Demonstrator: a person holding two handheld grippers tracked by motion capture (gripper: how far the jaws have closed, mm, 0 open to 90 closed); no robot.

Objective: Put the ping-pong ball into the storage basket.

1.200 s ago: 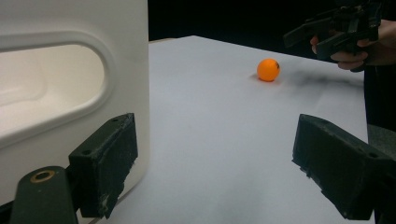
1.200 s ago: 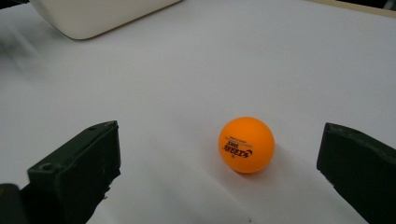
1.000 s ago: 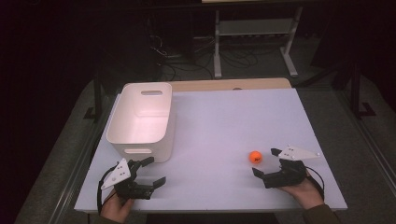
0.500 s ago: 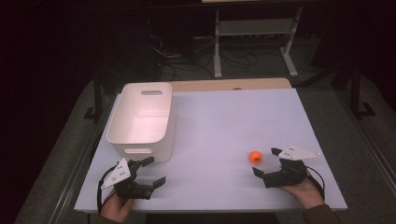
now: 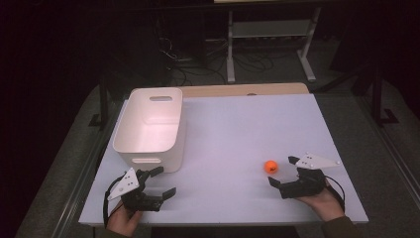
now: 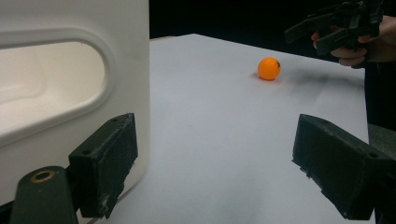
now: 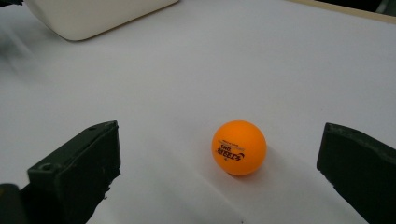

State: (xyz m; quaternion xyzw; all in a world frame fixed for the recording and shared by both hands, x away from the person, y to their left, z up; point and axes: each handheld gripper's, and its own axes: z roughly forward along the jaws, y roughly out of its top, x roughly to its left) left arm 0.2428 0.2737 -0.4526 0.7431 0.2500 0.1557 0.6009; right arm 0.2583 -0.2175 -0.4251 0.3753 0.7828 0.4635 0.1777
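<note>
Big white surface (image 5: 233, 134) takes up most of the scene, and I'll use the white bin (image 5: 148, 126) as the reference for everything else. The bin is a rounded plastic tub with handle cutouts, sitting upright at the surface's left side, nothing visible inside it.

The left gripper (image 5: 159, 181) is just in front of the bin's near end, resting low at the surface's near edge. Its jaws are spread wide with nothing between them, and in the left gripper view one jaw sits right beside the bin's wall, can't tell if it actually touches.

The right gripper (image 5: 284, 172) is well apart from the bin, off to its right near the front edge, jaws also wide apart and empty.

Smallest thing: an orange ping-pong ball (image 5: 270, 166) with dark print, lying on the surface far right of the bin. In the right gripper view it sits just ahead of the spread jaws, touching neither.
</note>
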